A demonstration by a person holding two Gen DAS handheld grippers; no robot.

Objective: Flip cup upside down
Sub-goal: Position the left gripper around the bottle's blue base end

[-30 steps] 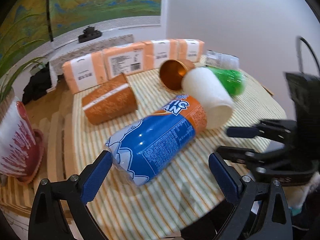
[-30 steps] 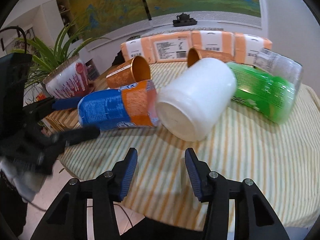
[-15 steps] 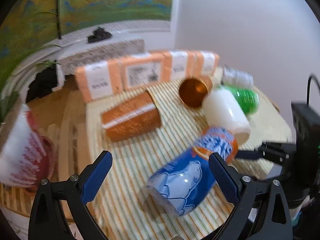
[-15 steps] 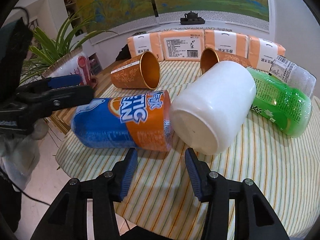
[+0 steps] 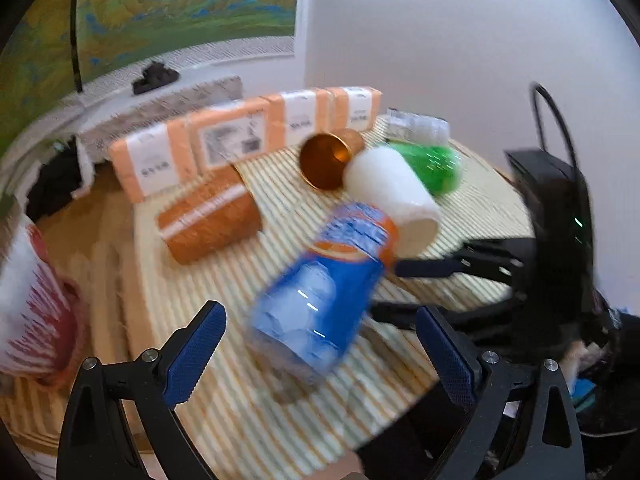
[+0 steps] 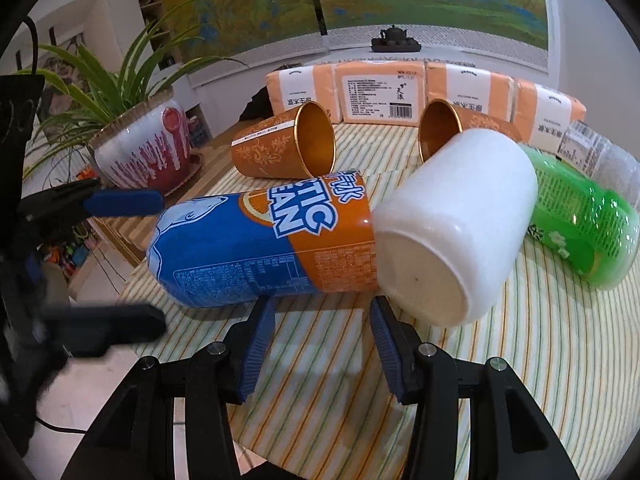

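Note:
A blue and orange cup (image 6: 260, 248) lies on its side on the striped table mat, beside a white cup (image 6: 452, 228) that also lies on its side. It shows blurred in the left wrist view (image 5: 324, 292). Two orange cups (image 6: 286, 142) (image 6: 448, 128) lie on their sides behind them. My left gripper (image 5: 320, 348) is open and empty, with the blue cup between and beyond its fingers. My right gripper (image 6: 322, 348) is open and empty, just in front of the blue and white cups.
Orange tissue packs (image 6: 380, 92) line the back of the round table (image 6: 520, 360). A green bottle (image 6: 580, 216) and a clear bottle (image 6: 600, 156) lie at the right. A potted plant (image 6: 144, 148) stands left of the table.
My left gripper has pulled back and swung, so the blue cup now sits centred between its fingers. My right gripper has moved closer to the blue and white cups.

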